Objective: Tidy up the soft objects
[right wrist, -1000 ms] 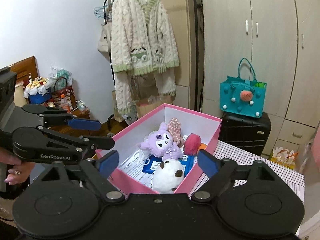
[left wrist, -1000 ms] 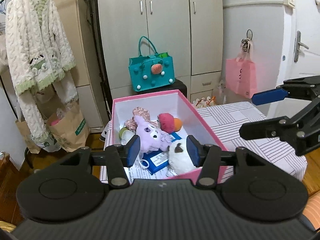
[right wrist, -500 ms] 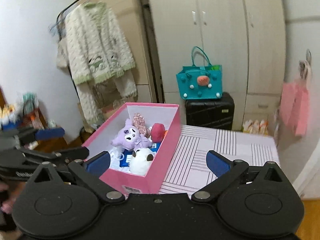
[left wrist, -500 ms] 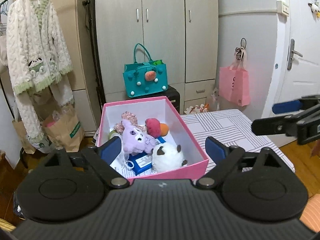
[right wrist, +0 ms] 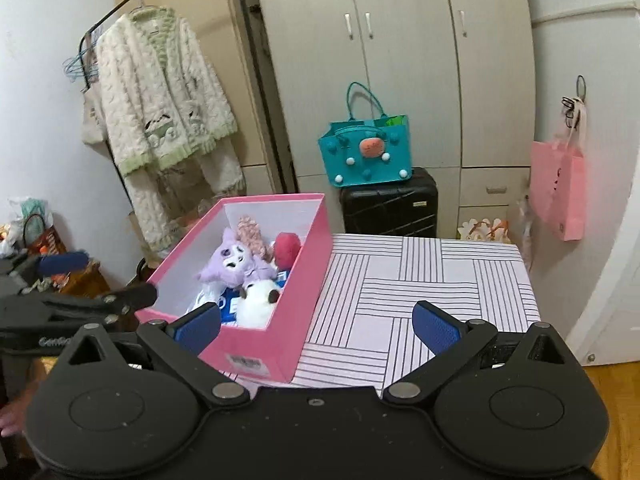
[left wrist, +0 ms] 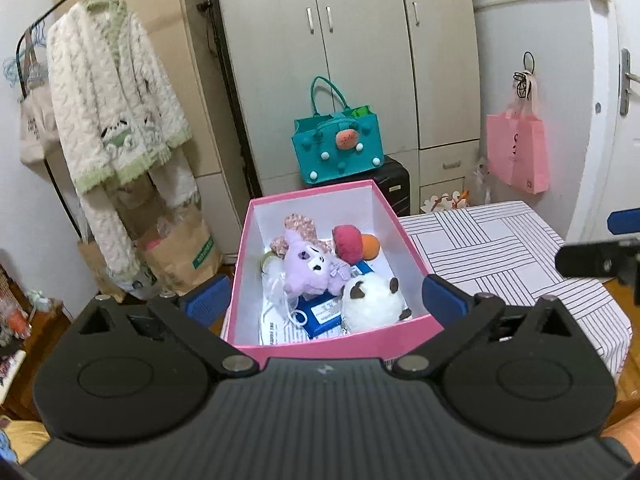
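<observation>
both released: left hand-held gripper [left wrist: 326,300] faces pink box [left wrist: 332,343]; only right hand-held gripper [right wrist: 318,326] shows its label [right wrist: 247,361].

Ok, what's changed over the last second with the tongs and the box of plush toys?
The left tongs opened from a narrow gap to wide and pulled back from the pink box, holding nothing. The right tongs stayed open and swung right, now over the striped tablecloth. The white plush, purple plush and red plush lie in the box as before.
</observation>
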A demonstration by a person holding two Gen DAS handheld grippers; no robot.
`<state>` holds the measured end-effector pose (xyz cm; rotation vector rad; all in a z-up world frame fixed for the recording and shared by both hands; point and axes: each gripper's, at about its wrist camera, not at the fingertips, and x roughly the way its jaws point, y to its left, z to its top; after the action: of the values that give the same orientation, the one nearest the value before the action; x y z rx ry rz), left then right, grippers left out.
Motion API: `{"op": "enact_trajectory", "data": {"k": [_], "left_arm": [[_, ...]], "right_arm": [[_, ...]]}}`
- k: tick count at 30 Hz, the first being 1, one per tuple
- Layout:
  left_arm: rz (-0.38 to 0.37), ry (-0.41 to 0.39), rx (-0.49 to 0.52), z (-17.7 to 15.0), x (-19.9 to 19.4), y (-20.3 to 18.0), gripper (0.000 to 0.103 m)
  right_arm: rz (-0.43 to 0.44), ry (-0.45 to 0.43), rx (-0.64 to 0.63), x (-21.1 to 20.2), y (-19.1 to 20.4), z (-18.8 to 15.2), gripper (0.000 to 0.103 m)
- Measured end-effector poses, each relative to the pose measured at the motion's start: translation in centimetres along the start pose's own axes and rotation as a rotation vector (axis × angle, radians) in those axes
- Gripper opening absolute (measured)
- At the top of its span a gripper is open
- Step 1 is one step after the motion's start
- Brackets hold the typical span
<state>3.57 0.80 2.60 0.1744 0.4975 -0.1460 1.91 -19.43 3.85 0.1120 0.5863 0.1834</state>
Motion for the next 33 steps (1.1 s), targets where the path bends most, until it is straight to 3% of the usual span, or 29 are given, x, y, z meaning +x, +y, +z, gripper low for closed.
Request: {"op": "enact_trajectory", "data": {"k": [8,18,33], "left_arm": [[0.028,0.031,-0.025,-0.2,0.0,-0.8,0.103],[0.074,0.099,-0.099,-1.3,0.7,-0.9,0.103],[0.089,0.056,-0.094,-2.5,-1.0,-1.6,0.103]], "right_arm": [[-0.050,0.030,-0.074,-0.9,0.8,-0.6,0.103],[-0.165,0.001,-0.117,-1.8,1.4,-1.4,0.103],[-0.202,-0.017,-0.080,-2.9,1.3,-2.8,0.103]]}}
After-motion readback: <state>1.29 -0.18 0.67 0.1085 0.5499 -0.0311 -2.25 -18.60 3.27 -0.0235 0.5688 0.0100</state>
